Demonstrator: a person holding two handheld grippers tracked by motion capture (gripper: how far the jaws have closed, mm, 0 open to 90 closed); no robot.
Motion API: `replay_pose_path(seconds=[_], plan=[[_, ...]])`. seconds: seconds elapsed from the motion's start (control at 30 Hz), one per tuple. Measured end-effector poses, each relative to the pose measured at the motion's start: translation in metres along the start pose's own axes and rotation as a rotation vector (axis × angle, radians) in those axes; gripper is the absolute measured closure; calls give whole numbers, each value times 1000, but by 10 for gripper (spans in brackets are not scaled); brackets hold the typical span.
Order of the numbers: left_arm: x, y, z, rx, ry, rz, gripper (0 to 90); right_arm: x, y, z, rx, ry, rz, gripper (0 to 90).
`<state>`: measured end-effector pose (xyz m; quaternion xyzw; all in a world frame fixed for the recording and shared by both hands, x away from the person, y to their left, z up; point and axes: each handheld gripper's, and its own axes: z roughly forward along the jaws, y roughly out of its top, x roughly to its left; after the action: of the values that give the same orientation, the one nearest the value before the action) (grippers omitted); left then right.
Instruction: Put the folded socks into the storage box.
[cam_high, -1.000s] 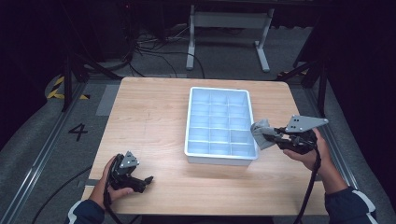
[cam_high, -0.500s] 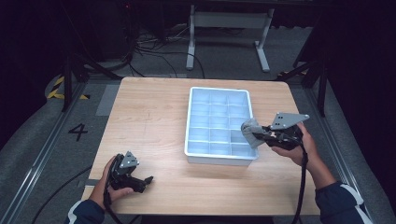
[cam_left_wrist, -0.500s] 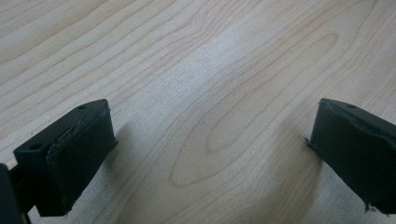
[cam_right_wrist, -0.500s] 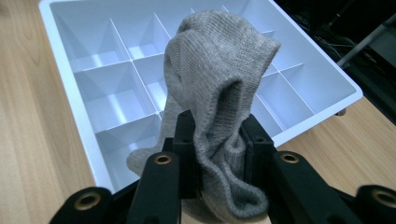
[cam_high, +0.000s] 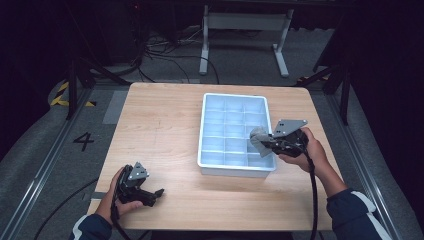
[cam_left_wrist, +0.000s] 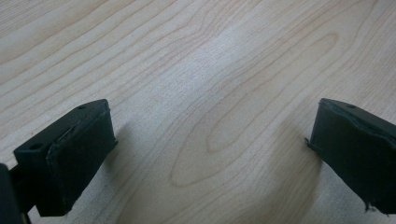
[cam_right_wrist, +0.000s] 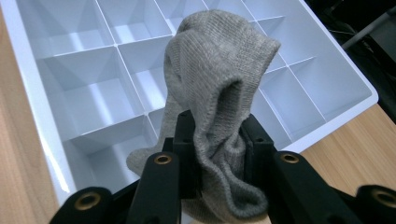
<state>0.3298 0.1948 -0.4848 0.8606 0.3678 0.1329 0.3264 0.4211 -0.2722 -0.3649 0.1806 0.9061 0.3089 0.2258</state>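
Right gripper (cam_right_wrist: 212, 140) clamped on a grey knitted sock (cam_right_wrist: 215, 79) — soft, light, limp, best pinched at its bunched fold — which droops beyond the fingertips above the white divided tray (cam_right_wrist: 28, 107); left gripper (cam_left_wrist: 210, 154) jaws apart, empty.

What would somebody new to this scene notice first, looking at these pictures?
Probably the white divided tray in the middle of the wooden table, its compartments all bare. Next, the grey knitted sock pinched in the right gripper, held over the tray's right side. The left gripper sits open near the table's front left corner, holding nothing.
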Motion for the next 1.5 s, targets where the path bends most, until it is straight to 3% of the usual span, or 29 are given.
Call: replay_pose_path(seconds=[0.53,0.83,1.0,1.1,1.23,1.4,1.5], plan=[[0,0,0,-3,0,-5,1,3,11,28,107,-51,-58,726],[0,0,0,-1,0,-4,1,4,13,42,117,-67,-50,726],[0,0,0,-2,0,-1,1,6,14,47,134,-71,-70,726],[0,0,0,-3,-1,-5,1,5,14,48,160,-106,-96,726],[0,0,0,-1,-1,-5,2,1,11,46,172,-114,-85,726],[0,0,0,-1,-1,-5,1,6,9,47,186,-71,-134,725],[0,0,0,-2,-1,-5,1,8,8,52,226,-27,-163,723]])
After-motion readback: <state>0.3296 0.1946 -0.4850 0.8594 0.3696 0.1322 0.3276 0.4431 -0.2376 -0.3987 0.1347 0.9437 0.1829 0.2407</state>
